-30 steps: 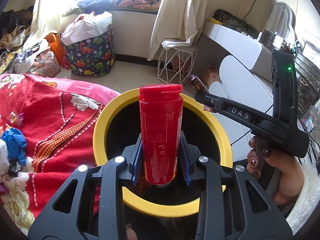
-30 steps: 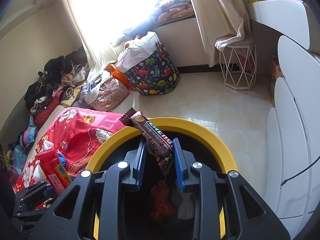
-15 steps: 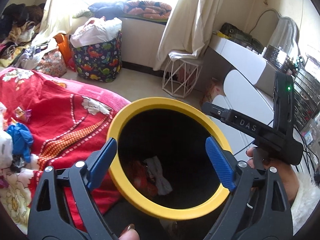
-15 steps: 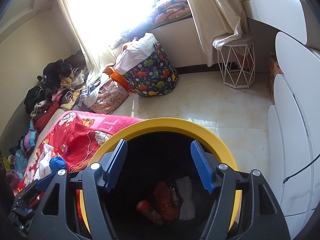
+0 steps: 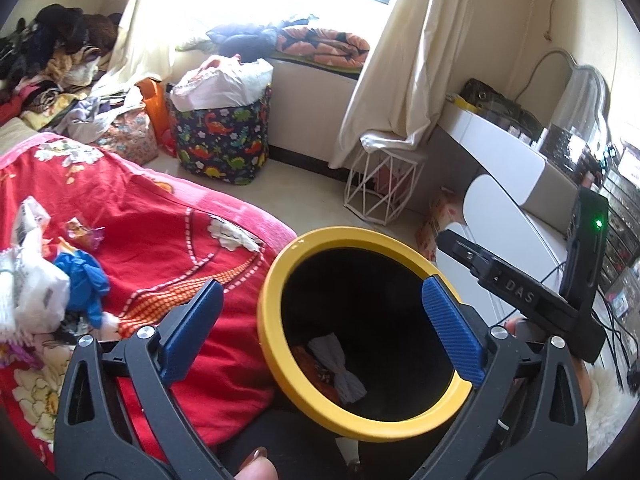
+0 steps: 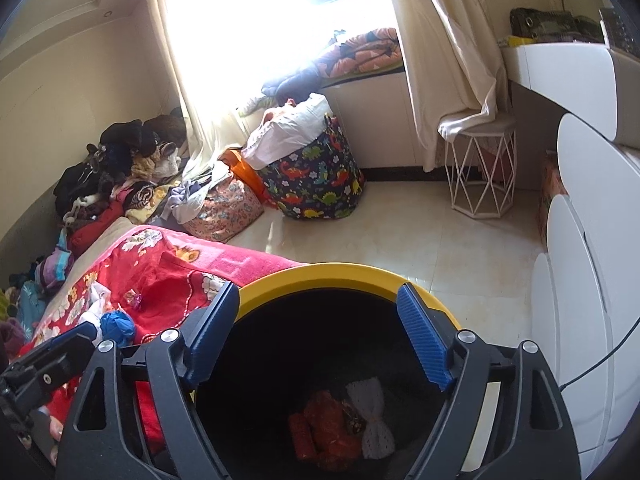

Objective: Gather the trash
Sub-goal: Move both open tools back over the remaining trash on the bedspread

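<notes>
A black bin with a yellow rim (image 5: 276, 272) (image 6: 352, 272) stands beside the red bed. Inside lie a red can (image 6: 301, 436), red wrappers (image 6: 328, 420) and white crumpled trash (image 6: 372, 412) (image 5: 340, 372). My left gripper (image 5: 320, 328) is open and empty, over the bin's left rim and the bed edge. My right gripper (image 6: 320, 336) is open and empty above the bin mouth. On the red blanket (image 5: 152, 232) lie a blue wad (image 5: 86, 276), white crumpled plastic (image 5: 28, 292) and a small purple wrapper (image 5: 82, 232).
A dinosaur-print laundry basket (image 5: 224, 140) and clothes piles (image 6: 120, 168) stand by the window. A white wire stool (image 6: 480, 168) and white rounded drawers (image 6: 580, 280) line the right. The right gripper's body (image 5: 520, 292) shows at the right of the left wrist view.
One second ago the left gripper held a red can and the right a chocolate wrapper over the bin. Both opened and the items dropped in. The left gripper has shifted left toward the bed.
</notes>
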Motion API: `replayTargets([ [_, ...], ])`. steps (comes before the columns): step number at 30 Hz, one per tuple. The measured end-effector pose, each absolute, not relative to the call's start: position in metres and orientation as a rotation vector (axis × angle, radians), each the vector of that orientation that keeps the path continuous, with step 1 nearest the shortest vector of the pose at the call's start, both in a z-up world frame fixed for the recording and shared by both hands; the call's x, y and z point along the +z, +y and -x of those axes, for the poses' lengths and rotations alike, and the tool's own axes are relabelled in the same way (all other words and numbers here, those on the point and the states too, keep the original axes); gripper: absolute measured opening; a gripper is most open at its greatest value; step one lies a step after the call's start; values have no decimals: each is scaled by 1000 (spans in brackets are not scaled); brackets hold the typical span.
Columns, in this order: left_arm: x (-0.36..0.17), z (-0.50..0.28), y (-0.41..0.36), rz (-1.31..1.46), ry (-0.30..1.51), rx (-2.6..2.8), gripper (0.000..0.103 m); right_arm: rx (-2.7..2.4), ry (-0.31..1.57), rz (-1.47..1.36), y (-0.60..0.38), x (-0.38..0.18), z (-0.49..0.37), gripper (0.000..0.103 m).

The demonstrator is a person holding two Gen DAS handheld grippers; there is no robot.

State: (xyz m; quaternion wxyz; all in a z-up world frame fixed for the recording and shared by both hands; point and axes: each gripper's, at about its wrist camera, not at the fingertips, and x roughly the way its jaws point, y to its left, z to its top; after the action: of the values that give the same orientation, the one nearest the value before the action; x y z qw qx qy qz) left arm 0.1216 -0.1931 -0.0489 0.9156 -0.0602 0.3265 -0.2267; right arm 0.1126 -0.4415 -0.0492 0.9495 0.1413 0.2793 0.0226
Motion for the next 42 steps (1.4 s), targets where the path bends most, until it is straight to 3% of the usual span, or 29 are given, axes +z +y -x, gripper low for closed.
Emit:
replayTargets([
  [42, -10, -125, -66, 167, 521, -170, 92, 369, 529, -138, -297, -4, -116, 84],
])
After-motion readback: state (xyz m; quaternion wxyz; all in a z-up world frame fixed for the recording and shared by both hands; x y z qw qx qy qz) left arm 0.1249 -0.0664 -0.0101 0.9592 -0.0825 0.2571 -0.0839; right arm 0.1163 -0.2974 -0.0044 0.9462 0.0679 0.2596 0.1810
